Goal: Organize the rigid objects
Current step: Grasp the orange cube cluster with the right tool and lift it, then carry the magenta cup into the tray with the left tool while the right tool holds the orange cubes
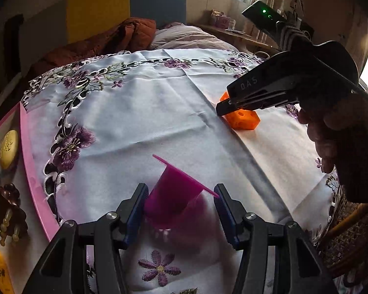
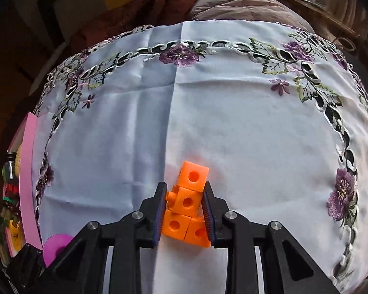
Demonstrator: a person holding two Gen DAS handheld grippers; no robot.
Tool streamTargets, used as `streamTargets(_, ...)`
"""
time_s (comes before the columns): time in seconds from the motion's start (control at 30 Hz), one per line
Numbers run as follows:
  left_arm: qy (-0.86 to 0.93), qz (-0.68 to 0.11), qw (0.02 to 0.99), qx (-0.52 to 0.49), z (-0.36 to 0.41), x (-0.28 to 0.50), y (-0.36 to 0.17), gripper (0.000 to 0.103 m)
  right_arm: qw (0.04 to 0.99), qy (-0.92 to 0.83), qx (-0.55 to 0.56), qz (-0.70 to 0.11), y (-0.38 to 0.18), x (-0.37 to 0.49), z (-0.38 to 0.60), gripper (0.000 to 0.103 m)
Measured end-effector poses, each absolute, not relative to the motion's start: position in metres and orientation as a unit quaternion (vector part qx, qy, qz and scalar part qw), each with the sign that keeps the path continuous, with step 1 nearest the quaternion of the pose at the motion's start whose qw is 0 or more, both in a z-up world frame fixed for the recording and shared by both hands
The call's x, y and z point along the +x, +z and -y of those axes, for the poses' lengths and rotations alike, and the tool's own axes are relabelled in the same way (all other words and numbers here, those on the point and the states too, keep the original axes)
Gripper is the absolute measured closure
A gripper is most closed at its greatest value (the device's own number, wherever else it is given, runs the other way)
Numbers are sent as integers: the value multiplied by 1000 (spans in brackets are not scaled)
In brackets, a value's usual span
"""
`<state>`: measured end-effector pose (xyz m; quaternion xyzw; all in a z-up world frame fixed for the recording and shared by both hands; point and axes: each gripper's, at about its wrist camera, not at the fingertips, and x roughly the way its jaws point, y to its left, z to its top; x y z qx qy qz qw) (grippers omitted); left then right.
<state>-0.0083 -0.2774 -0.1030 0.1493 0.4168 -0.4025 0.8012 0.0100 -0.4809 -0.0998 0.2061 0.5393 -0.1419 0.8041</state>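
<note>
While the letters "D.A.S" stand out in pale relief on the black casing of the right gripper (image 1: pixel 224 109), the only writing that can be read anywhere in the scene, that tool's blue-padded jaws pinch an orange plastic cluster of joined cubes with round holes (image 2: pixel 187 204) against the white tablecloth embroidered with purple flowers (image 2: pixel 208 112). In the right wrist view the pads press on both flanks of the cluster; one cube juts beyond the fingertips and two more sit back toward the tool's body. A person's hand (image 1: pixel 331 132) grips the right tool's handle at the right of the left wrist view. The left gripper (image 1: pixel 180 196) stands half spread, a magenta plastic cup-shaped piece with a flat square flange (image 1: pixel 174 191) tilted between its blue pads; the left pad lies against the cup's wall, and the flange's corner meets the right pad, so it appears held. A pink tray rim (image 1: pixel 32 171) borders the cloth on the left, with a yellow oval object (image 1: pixel 9 147) and other small items beyond it, their markings too small to read. The two pieces lie well apart on the cloth.
</note>
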Motion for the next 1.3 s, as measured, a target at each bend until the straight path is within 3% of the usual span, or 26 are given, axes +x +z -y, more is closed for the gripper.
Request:
streamTargets(0.77, -395, -406, 812, 141, 271, -10, -92, 47, 815, -143, 150, -542, -100, 17, 470, 74)
streamTargets(1.3, -397, -365, 838, 78, 240, -11, -27, 47, 821, -142, 119, -541, -99, 19, 465, 73)
